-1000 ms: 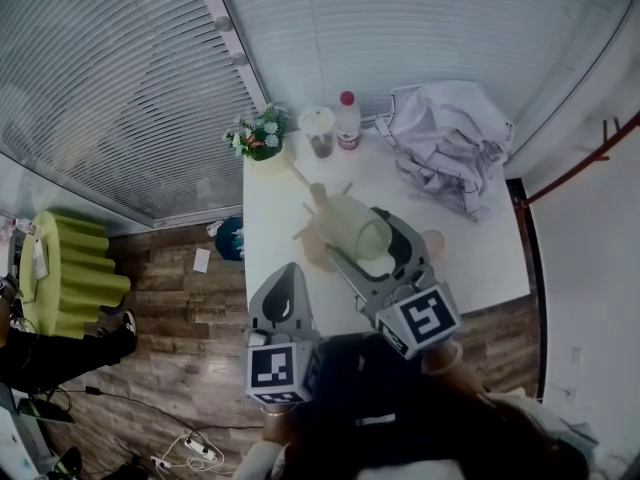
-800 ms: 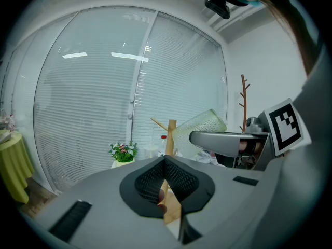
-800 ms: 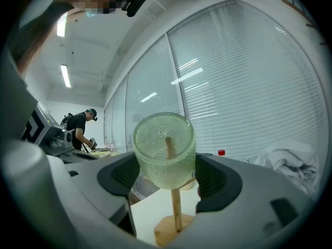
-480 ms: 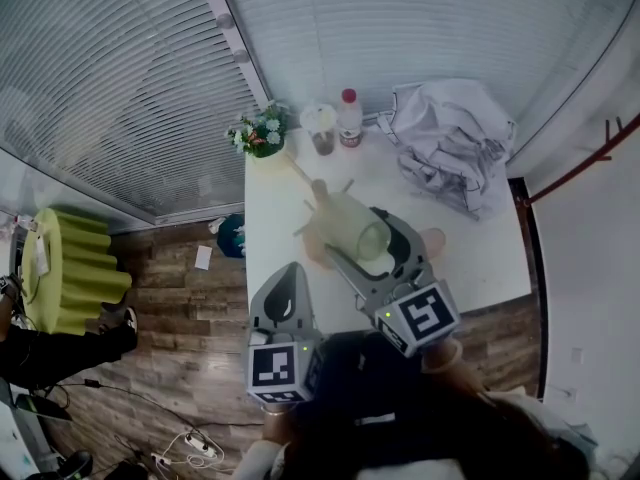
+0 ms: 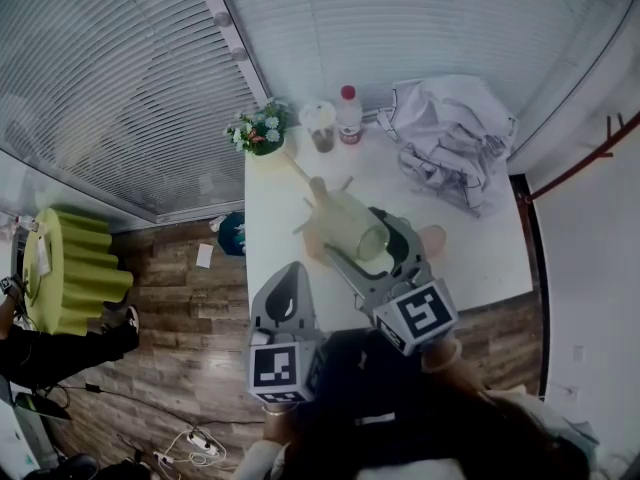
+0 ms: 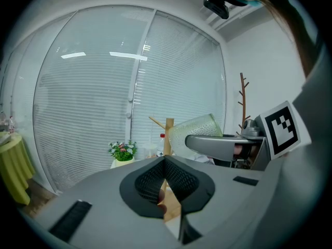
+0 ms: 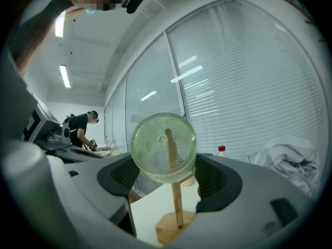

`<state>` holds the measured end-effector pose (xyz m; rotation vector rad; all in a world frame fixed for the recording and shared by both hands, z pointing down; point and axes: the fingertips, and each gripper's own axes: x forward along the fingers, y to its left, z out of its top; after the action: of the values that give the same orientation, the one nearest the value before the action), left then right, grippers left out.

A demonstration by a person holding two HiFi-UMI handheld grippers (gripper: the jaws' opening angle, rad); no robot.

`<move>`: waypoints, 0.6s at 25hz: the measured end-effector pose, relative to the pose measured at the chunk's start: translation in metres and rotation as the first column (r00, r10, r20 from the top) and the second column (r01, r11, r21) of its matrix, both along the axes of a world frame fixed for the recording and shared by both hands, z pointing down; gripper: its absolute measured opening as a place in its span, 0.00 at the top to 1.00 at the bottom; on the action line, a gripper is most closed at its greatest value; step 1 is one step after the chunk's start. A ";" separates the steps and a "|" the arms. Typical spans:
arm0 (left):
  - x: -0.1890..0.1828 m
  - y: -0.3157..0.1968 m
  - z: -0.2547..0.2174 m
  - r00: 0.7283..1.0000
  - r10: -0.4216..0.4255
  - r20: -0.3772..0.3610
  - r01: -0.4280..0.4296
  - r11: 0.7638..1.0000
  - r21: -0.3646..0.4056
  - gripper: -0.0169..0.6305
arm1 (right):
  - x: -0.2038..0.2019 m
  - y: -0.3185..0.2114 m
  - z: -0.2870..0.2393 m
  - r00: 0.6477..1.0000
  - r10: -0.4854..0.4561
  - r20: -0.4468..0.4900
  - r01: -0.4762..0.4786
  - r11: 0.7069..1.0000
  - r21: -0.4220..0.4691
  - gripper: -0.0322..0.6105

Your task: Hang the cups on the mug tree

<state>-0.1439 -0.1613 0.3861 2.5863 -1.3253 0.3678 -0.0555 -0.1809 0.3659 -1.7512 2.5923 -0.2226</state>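
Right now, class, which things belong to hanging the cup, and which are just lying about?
Job: green cup, right gripper holding it, mug tree.
Lying about: flowers, red-capped bottle, lidded drink, crumpled white cloth.

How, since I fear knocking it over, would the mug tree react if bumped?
Probably tippy: the mug tree is a thin tall post on a small wooden base. It looks light, so a bump from the green cup could likely slide or topple it.
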 end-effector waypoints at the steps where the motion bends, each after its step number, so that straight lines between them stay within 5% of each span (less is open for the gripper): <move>1: -0.001 -0.001 0.001 1.000 0.000 0.002 0.000 1.000 0.009 0.97 | 0.000 0.000 0.001 1.000 0.000 0.001 0.000 1.000 -0.001 0.42; 15: 0.001 0.003 0.000 1.000 -0.013 0.005 0.013 1.000 -0.017 0.97 | -0.001 0.000 0.005 1.000 -0.017 0.018 0.018 1.000 -0.016 0.42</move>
<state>-0.1431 -0.1583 0.3857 2.5639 -1.3342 0.3819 -0.0561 -0.1805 0.3712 -1.7240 2.6015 -0.2593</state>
